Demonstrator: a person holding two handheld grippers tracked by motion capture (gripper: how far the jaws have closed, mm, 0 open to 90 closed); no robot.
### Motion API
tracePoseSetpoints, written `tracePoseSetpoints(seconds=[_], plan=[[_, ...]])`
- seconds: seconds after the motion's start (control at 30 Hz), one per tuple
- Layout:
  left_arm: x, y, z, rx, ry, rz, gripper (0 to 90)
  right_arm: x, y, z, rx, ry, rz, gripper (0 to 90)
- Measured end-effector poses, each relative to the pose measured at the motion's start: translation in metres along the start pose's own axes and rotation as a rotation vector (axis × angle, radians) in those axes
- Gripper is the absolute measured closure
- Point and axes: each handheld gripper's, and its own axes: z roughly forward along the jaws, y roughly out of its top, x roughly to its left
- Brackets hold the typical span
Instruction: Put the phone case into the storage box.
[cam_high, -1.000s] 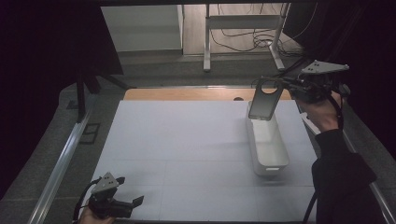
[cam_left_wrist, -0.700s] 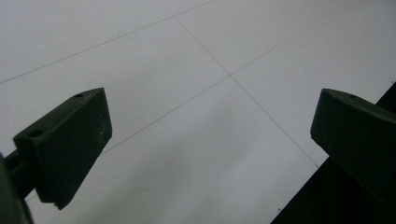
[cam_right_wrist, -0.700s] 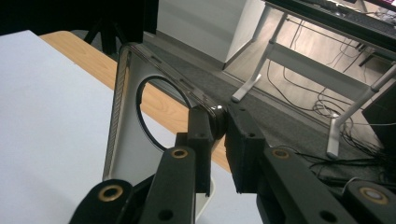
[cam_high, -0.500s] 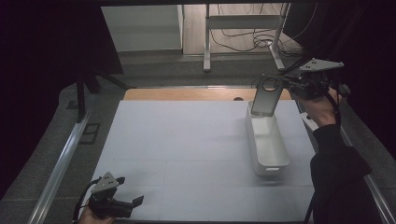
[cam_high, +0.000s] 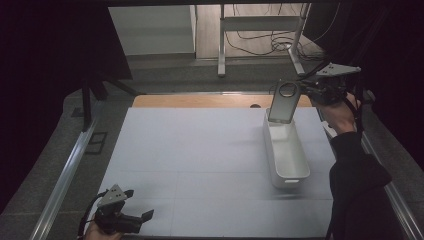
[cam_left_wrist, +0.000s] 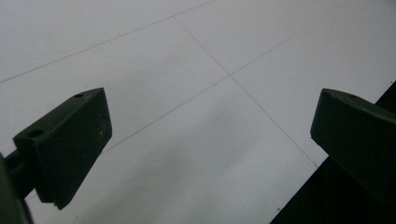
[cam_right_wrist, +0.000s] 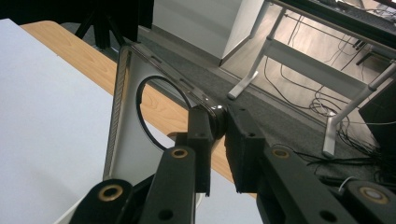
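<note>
White table (cam_high: 200, 165), crossed by thin seam lines dividing the top into panels. Strip of bare wood (cam_high: 200, 101) along the far edge. Metal rail (cam_high: 67, 175) down the left side. On the top, toward the far right, one long white tub (cam_high: 286, 157), set lengthwise, near end toward the person, far end close to the wooden strip.

The high view looks forward and down over the whole white bench (cam_high: 200, 165) from the near side, while the left gripper view skims that surface close up and the right gripper view faces the bench's far wooden edge (cam_right_wrist: 93, 65).
</note>
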Motion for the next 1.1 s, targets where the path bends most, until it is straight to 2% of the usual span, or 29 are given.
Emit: tracePoseSetpoints(seconds=[0.63,1.1], plan=[[0.000,0.000,0.000,0.003,0.004,-0.005,0.0,-0.006,-0.010,0.026,0.022,-0.019,-0.017,80.8],[0.000,0.000,0.000,0.001,0.002,-0.009,0.0,-0.005,-0.016,0.041,0.024,-0.031,-0.042,80.8]])
